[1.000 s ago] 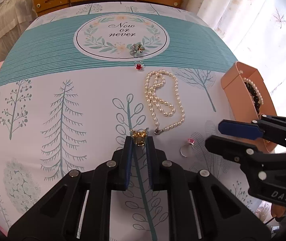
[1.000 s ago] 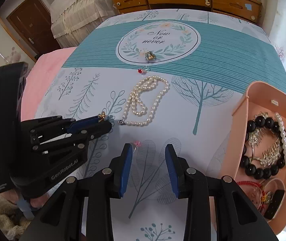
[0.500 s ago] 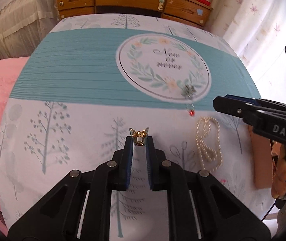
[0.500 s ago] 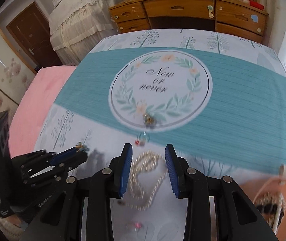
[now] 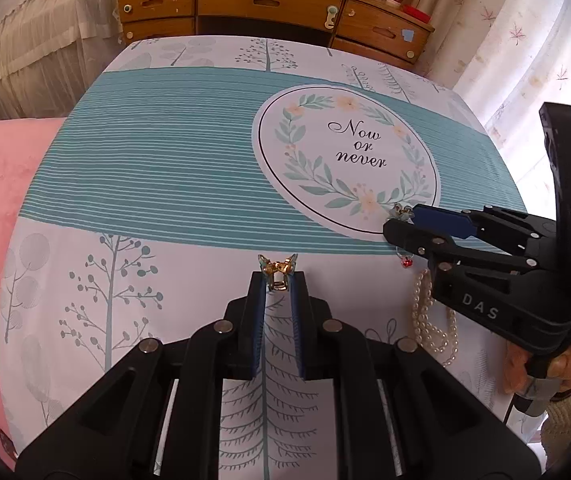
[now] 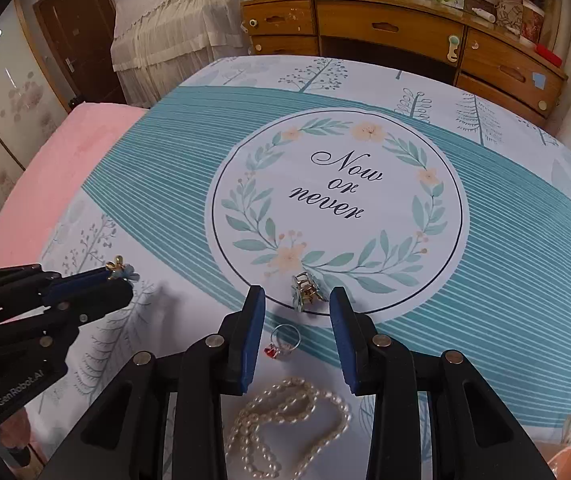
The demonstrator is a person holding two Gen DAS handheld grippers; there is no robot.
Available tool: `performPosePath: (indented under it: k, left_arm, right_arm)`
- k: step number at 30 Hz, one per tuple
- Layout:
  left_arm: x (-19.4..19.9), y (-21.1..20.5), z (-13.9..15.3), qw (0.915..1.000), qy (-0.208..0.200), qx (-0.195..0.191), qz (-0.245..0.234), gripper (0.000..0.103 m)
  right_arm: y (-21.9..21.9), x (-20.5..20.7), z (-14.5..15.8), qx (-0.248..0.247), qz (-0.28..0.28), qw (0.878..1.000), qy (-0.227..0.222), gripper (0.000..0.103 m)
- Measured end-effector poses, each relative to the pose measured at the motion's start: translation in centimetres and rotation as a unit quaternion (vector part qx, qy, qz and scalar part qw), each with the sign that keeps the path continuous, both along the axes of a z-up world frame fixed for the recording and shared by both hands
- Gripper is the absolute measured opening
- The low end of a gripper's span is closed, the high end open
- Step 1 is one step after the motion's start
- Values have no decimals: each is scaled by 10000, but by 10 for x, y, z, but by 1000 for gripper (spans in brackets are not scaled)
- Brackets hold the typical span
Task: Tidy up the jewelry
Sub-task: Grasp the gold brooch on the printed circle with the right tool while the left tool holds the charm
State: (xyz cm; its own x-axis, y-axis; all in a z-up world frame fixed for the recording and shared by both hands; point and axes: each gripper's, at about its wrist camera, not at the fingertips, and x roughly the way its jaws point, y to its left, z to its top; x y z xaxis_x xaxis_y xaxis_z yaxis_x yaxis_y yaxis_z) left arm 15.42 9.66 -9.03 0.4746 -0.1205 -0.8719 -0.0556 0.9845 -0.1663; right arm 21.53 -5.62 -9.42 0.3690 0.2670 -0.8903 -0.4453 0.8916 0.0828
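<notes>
My left gripper [image 5: 278,280] is shut on a small gold and teal hair clip [image 5: 277,271], held above the tree-print cloth; the same clip [image 6: 120,269] shows at its tips in the right wrist view. My right gripper [image 6: 296,300] is open, its blue pads either side of a silver and teal flower clip [image 6: 305,293] that lies on the cloth at the wreath circle's lower rim, not touching it. A ring with a red stone [image 6: 281,344] lies just behind the clip, between the fingers. Nearer me lies a pearl necklace [image 6: 285,420]. The left wrist view shows the flower clip [image 5: 402,212] at the right gripper's tips.
A pink blanket [image 6: 57,176] borders the cloth on the left. A wooden chest of drawers [image 6: 397,36] stands beyond the far edge. An orange tray's corner [image 6: 569,456] shows at the lower right. A curtain [image 5: 525,52] hangs on the right.
Both grippers have moved toward the wreath circle. The right one passed over the necklace and red ring and now straddles the flower clip. The tray has slipped almost out of view.
</notes>
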Motion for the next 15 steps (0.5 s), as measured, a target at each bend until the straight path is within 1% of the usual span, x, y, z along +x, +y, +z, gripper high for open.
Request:
performPosePath:
  k: [1,2,6,10,15]
  left_arm:
    - [0,0,-1,10000,9,3,0,10]
    - [0,-1,-1,10000,13,1,-7,10]
    - [3,-4,-2,10000,13,5,-50,10]
    - [4,-7,1,10000,-10,5,-91,10]
    - [-2,-18,14,9996,-122,14,-254,10]
  right_arm:
    - [1,0,-2,-34,3,10000,-13,32]
    - [2,1,-6,-75,6,10000,-27,26]
    - [7,1,-9,-147,61,9998,-101,18]
    - [6,-1,-8,-109,70,9998,-126,18]
    - [-2,-14,7,145,2,9997,-182,18]
